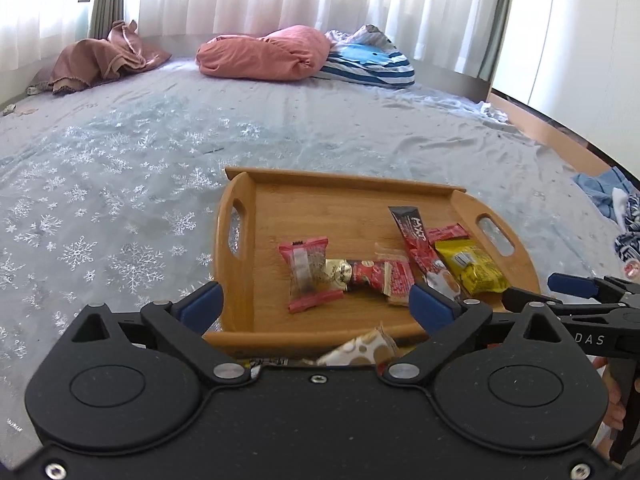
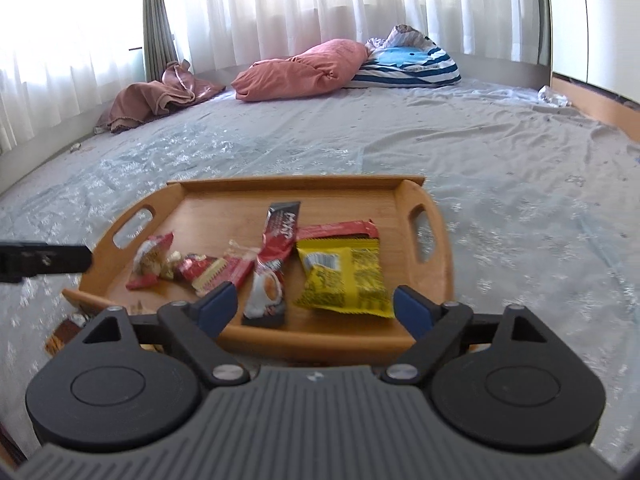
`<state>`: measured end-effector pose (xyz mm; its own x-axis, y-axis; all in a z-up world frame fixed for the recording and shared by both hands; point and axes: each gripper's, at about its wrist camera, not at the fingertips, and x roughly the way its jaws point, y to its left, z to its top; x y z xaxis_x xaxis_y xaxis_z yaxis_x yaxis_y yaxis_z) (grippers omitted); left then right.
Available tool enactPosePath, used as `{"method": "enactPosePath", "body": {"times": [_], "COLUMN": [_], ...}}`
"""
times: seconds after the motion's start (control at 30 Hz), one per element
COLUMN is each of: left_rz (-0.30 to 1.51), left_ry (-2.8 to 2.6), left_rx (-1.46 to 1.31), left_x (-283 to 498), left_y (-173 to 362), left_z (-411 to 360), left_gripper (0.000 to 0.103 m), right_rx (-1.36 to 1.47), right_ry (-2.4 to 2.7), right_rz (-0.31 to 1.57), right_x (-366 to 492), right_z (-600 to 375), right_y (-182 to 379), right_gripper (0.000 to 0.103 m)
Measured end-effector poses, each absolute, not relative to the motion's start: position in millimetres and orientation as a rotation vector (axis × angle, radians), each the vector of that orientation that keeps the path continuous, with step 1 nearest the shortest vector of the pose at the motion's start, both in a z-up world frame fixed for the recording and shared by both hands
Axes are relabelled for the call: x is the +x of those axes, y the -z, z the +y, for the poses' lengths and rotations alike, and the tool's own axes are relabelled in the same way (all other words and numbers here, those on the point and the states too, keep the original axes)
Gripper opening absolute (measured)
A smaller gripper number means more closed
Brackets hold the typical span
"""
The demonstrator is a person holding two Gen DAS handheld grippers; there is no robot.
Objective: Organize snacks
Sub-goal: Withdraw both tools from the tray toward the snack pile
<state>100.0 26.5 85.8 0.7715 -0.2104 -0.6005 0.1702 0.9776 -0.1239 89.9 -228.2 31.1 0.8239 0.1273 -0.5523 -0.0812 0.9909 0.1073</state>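
Note:
A wooden tray (image 1: 280, 196) (image 2: 352, 196) with cut-out handles lies on the bed. In it lie a red round-cookie pack (image 1: 310, 274) (image 2: 150, 260), a red candy wrapper (image 1: 376, 276) (image 2: 208, 270), a black-and-red coffee stick (image 1: 416, 240) (image 2: 276, 256), a red bar (image 1: 448, 234) (image 2: 336, 230) and a yellow packet (image 1: 470, 266) (image 2: 344, 276). A white-and-gold wrapper (image 1: 360, 350) lies outside the tray's near rim, under my left gripper (image 1: 316, 304), which is open and empty. My right gripper (image 2: 314, 308) is open and empty over the tray's near rim.
The bed has a pale blue snowflake sheet (image 1: 120, 200) (image 2: 520, 168). A pink pillow (image 1: 264, 54), a brown cloth (image 1: 104, 60) and a blue striped pillow (image 1: 372, 60) lie at the far side. Crumpled clothes (image 1: 616, 204) lie at the right. A brown wrapper (image 2: 64, 334) lies left of the tray.

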Motion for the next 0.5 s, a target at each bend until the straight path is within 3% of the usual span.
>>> {"method": "enactPosePath", "body": {"times": [0.23,0.5], "left_rz": [0.672,0.725], "left_ry": [0.186,0.142], "left_rx": [-0.068,-0.078], "left_x": [84,79], "left_y": [-77,-53], "left_z": [38,48], "left_gripper": [0.100,0.100], "right_rx": [0.001,-0.029], "right_ry": [-0.100,-0.078], "right_rz": [0.574,0.561], "right_x": [68,59], "right_z": [-227,-224], "right_y": [-23,-8], "right_gripper": [0.103,0.103]}}
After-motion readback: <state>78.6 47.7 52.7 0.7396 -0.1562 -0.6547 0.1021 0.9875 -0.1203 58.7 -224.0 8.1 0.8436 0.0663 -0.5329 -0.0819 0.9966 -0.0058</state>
